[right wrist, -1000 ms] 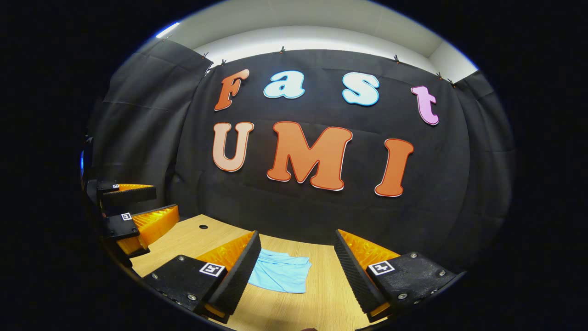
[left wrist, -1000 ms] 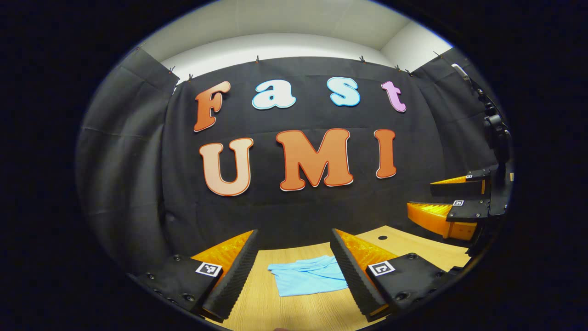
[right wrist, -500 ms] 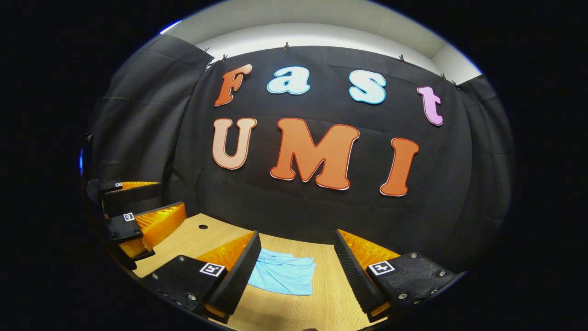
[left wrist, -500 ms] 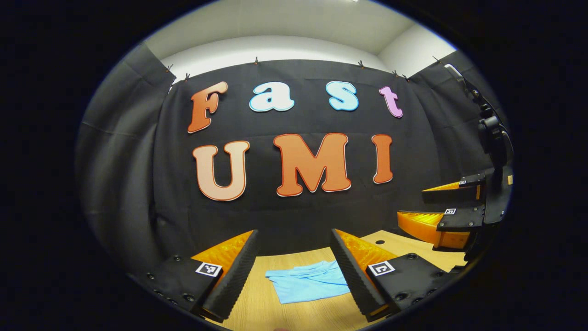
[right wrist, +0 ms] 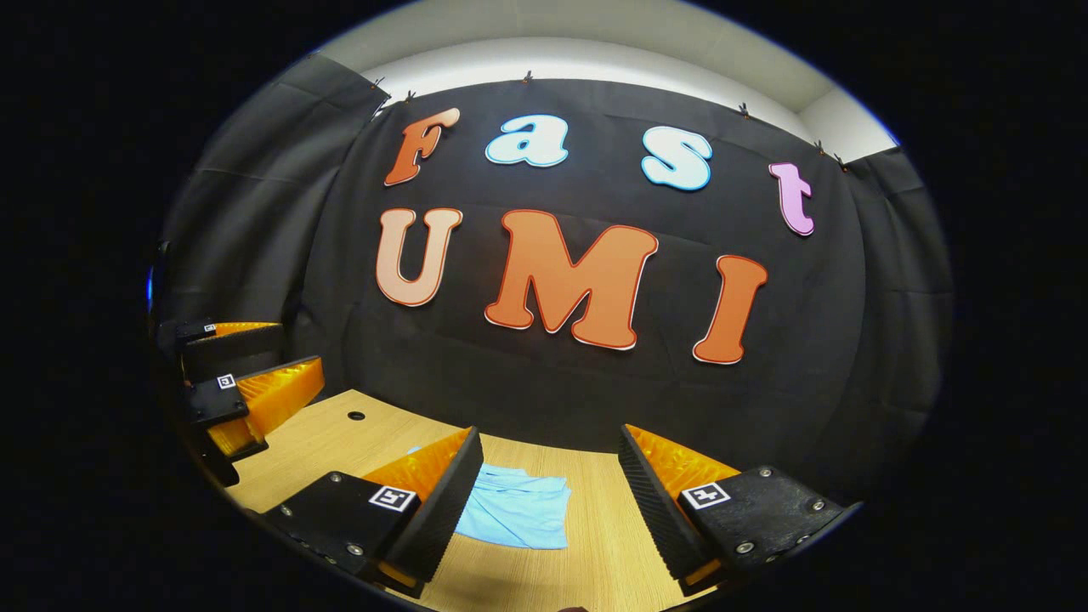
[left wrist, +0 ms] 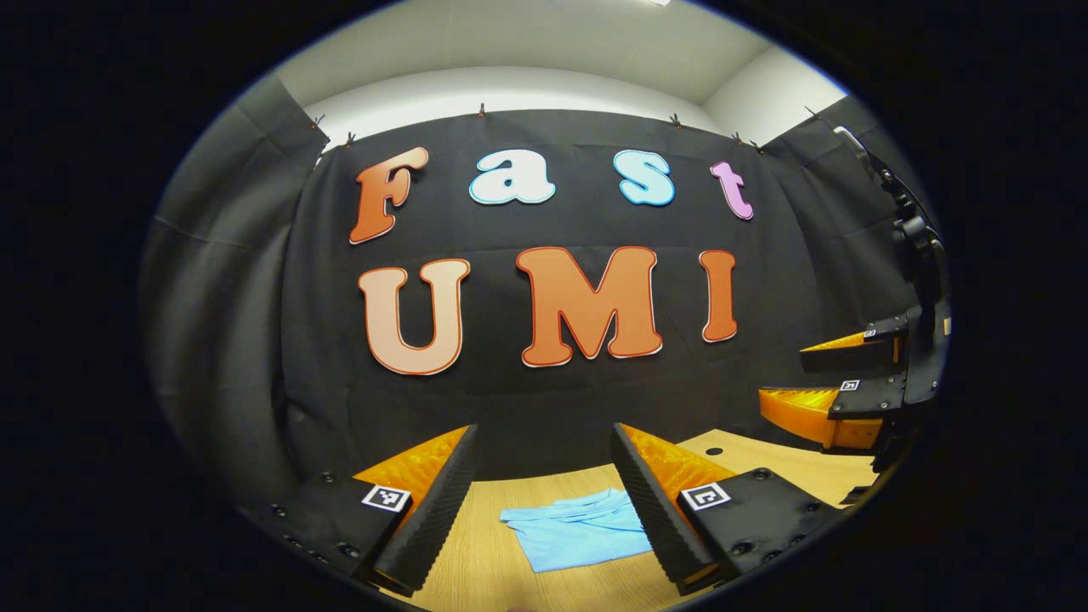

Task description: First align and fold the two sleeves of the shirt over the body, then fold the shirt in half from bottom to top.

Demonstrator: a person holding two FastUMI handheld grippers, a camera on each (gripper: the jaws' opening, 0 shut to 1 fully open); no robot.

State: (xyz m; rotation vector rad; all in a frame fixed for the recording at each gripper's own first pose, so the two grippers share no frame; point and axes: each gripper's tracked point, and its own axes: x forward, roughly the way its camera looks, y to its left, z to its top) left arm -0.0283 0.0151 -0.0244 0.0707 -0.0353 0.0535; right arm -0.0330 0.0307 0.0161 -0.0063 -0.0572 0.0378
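A light blue shirt (left wrist: pixel 574 531) lies folded into a small flat rectangle on the wooden table (left wrist: pixel 484 569), far below both grippers. My left gripper (left wrist: pixel 544 501) hangs high above it, open, nothing between its fingers. My right gripper (right wrist: pixel 548 501) is also open and empty, with the shirt (right wrist: pixel 514 518) showing between its fingers, partly hidden behind the left one. In the left gripper view the right gripper (left wrist: pixel 837 378) appears at the right edge, open. The right gripper view has the left gripper (right wrist: pixel 246 374) at its left edge, open too.
The wooden table (right wrist: pixel 340 442) has a small round hole (right wrist: pixel 356 416) near its back edge, also seen as a hole (left wrist: pixel 714 451) in the left gripper view. The black cloth wall stands close behind the table.
Both grippers drifted slightly while staying open and high above the table. The folded shirt has not moved.
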